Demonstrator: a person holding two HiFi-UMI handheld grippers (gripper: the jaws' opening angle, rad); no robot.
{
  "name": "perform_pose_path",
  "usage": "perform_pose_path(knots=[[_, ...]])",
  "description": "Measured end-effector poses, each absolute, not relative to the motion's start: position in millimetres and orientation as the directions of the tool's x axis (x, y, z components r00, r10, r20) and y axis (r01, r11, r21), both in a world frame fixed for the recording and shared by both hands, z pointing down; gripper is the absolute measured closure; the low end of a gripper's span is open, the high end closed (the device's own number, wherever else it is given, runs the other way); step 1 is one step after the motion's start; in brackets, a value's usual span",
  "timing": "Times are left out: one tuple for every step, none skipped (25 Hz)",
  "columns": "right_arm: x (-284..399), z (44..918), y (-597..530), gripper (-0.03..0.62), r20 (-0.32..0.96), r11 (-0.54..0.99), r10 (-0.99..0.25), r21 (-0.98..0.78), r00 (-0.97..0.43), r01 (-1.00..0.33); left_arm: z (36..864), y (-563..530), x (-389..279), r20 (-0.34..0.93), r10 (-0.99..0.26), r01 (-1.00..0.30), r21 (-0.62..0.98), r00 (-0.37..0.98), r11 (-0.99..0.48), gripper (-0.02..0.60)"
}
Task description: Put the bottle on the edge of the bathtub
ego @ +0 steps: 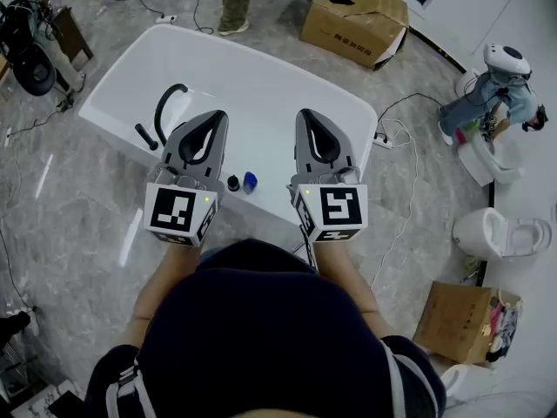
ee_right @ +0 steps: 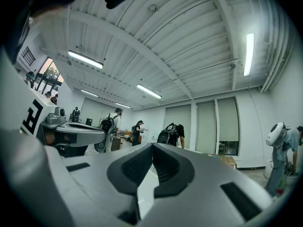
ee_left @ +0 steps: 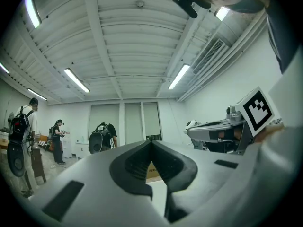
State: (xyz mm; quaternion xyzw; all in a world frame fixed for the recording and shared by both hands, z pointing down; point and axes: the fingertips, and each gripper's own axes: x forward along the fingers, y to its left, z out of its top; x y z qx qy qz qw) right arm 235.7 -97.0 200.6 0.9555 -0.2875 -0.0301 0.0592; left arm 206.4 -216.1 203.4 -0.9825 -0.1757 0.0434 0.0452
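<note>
The person stands at the near side of the white tub [ego: 261,85] with a gripper in each hand, both held level and pointing out over the tub. The left gripper [ego: 215,118] has its jaws clenched, tips meeting, with nothing between them. The right gripper [ego: 312,117] is the same: jaws pressed together and empty. The two sit side by side, a gap between them.

The bottle [ego: 250,182], small and blue, is down in that gap on the tub's near rim. Neither gripper touches it. Just to its left is a small black thing [ego: 233,183]; I can't tell what it is.

A black hose [ego: 165,107] loops over the tub's left end. The tub sits on a grey tiled floor [ego: 78,198]. Beyond its far corner is a brown box [ego: 355,20], and another box [ego: 457,320] stands on the floor to the person's right, near a white toilet [ego: 500,232]. A white cable [ego: 409,190] trails across the floor from the tub's right end. Farther right, someone in a white helmet [ego: 506,57] bends over. From the gripper views, several other people stand about the room under long ceiling lights.
</note>
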Motion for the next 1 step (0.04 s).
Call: perform_pose_path(knots=[[235.2,200.9,-96.0,0.566,-0.024,-0.827,-0.554,0.130,0.832,-0.546,203.7,-215.3,206.0,-0.068,0.347,0.339,-0.105,0.935,-0.935,0.558]])
